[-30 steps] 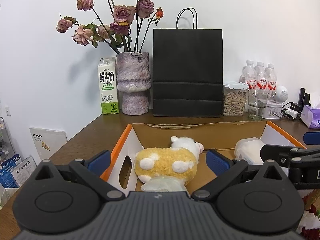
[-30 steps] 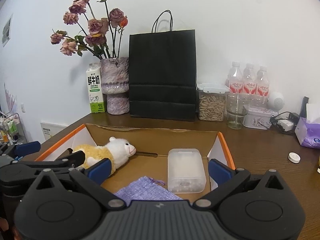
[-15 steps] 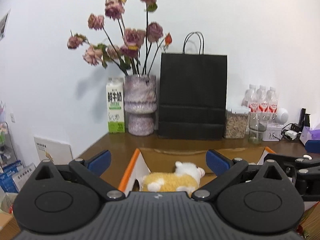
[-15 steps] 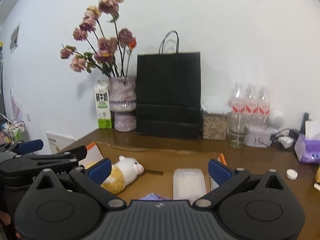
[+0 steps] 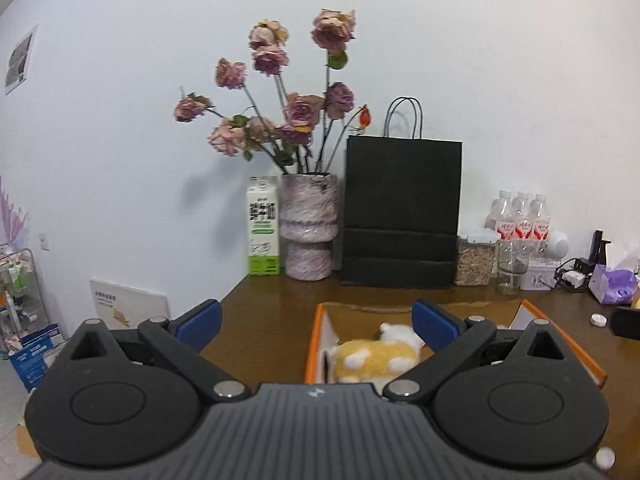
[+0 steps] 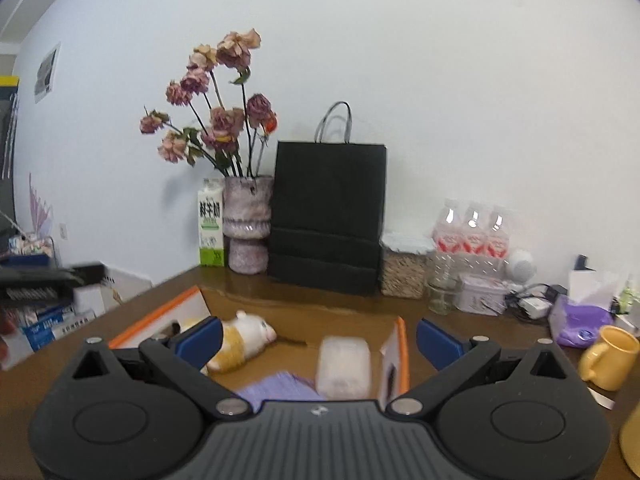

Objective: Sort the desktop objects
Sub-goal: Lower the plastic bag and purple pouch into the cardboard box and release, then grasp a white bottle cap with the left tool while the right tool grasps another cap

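Observation:
An orange-edged cardboard box (image 5: 314, 340) (image 6: 402, 354) lies open on the brown desk. Inside it a yellow and white plush toy (image 5: 376, 360) (image 6: 240, 340) rests on its side. A clear plastic case (image 6: 344, 366) and a purple cloth pouch (image 6: 280, 386) lie in the box too, seen in the right wrist view. My left gripper (image 5: 316, 322) stands open, raised above and behind the box, nothing between its fingers. My right gripper (image 6: 318, 338) is open too, empty, held above the box's near edge.
At the back stand a milk carton (image 5: 263, 226), a vase of dried roses (image 5: 308, 226), a black paper bag (image 5: 402, 216), a seed jar (image 5: 476, 258), a glass and several bottles (image 5: 520, 218). A yellow mug (image 6: 608, 358), purple tissue pack (image 6: 580, 320) and small white cap (image 5: 598, 319) sit right.
Both grippers have pulled up and back from the box, so it looks smaller and lower in both views. Both stay open and empty. The box contents have not moved.

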Motion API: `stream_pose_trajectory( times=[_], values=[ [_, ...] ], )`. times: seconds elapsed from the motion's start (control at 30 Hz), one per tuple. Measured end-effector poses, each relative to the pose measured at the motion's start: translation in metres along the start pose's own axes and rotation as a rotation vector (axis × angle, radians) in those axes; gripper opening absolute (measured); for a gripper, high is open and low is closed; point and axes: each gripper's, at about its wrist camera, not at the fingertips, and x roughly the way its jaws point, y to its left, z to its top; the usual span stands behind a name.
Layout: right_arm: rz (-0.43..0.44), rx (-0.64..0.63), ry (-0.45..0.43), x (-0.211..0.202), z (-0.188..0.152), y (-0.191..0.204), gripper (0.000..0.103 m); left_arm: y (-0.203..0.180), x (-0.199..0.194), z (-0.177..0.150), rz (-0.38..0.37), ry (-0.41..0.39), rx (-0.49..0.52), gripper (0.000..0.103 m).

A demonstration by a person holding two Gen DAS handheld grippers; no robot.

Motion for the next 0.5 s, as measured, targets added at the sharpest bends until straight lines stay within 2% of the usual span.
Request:
stream_pose_trajectory(
  times=[0.27, 0.5],
  values=[
    [-0.061, 0.002, 0.135, -0.019, -0.052, -0.023, 0.103, 0.040, -0.021, -0.032, 0.026, 0.089, -0.015, 0.103],
    [-0.097, 0.047, 0.254, -0.012, -0.099, -0.042, 0.099, 0.072, -0.032, -0.070, 0.058, 0.155, -0.065, 0.103]
  ],
)
